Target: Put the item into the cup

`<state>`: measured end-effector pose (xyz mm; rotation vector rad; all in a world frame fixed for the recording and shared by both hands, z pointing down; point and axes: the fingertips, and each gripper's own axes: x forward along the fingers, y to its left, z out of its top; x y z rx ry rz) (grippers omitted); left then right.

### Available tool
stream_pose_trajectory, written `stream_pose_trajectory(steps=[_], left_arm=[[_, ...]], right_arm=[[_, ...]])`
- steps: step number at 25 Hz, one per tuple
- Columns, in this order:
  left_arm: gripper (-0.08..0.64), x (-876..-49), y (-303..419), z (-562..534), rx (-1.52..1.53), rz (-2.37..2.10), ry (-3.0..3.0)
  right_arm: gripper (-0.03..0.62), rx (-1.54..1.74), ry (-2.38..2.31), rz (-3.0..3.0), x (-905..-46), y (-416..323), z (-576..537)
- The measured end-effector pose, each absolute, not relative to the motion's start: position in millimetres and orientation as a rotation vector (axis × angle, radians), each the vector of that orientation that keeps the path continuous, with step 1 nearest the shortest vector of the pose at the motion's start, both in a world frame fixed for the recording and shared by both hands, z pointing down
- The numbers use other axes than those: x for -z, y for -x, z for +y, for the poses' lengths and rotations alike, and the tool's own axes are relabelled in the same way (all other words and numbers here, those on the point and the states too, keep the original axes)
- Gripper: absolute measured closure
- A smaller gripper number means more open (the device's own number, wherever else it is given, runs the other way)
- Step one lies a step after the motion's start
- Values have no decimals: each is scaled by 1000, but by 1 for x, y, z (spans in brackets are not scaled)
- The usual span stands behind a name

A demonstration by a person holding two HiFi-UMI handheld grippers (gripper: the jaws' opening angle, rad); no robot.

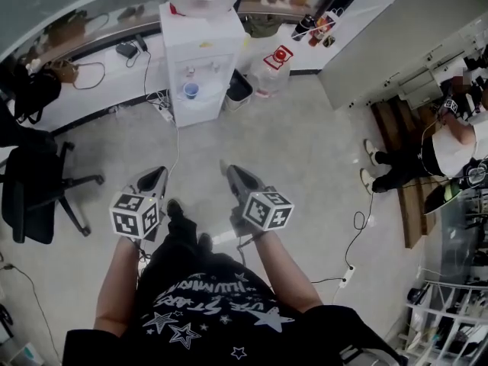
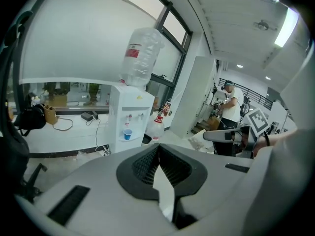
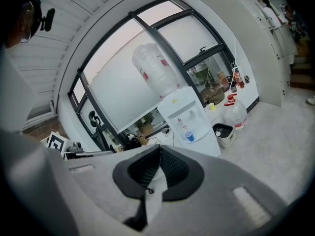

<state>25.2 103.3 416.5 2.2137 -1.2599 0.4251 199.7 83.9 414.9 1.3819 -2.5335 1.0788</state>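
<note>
Blue cup point(image 1: 191, 90) sits in the tap recess of the white water dispenser point(image 1: 202, 52), well ahead of the person. The left hand-held gripper point(image 1: 156, 175) and right hand-held gripper point(image 1: 232, 172) both have their jaws pressed together on nothing, above the floor point(image 1: 305, 151). I see no item to drop in. I'd locate it first, then open one gripper before reaching.

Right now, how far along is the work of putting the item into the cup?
Nothing looks done. The blue cup stands in the recess of the water dispenser, across the floor from the person. In hand: nothing; the left hand-held gripper and the right hand-held gripper are both shut and empty. Left: find the item, grasp it, carry it to the cup.
</note>
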Motion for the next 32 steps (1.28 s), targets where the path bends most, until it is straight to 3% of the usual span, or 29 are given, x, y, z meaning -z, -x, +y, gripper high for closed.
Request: stream_pose_trajectory(steps=[18,32], left_arm=[[554,-446,63,-26,-430,-1235,-2179],[554,-479,44,-79,-459,-1304,-2055]], right_arm=[[589,-1030,-1375,-2432,-439,-123,-64],[590,-1007,-1181,-2466,-478,-123,-140]])
